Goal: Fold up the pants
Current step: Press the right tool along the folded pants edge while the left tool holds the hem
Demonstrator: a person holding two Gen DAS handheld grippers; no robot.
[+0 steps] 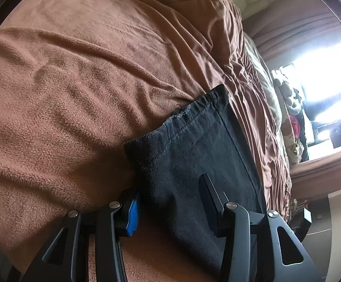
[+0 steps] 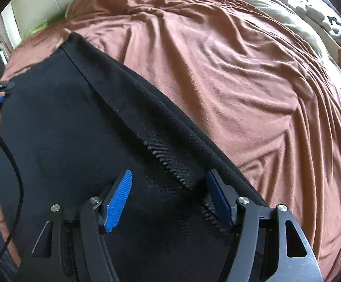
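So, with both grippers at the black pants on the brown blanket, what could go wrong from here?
1. The left gripper has the pants between its fingers near one edge only, so the cloth could slip out when pulled.
2. The right gripper stands open over a thick seam fold; it may catch one layer only.
3. The blanket is soft and wrinkled, so a finger could pinch it together with the pants.

The pants (image 2: 81, 129) lie on the blanket (image 2: 217, 70), toward its left side.
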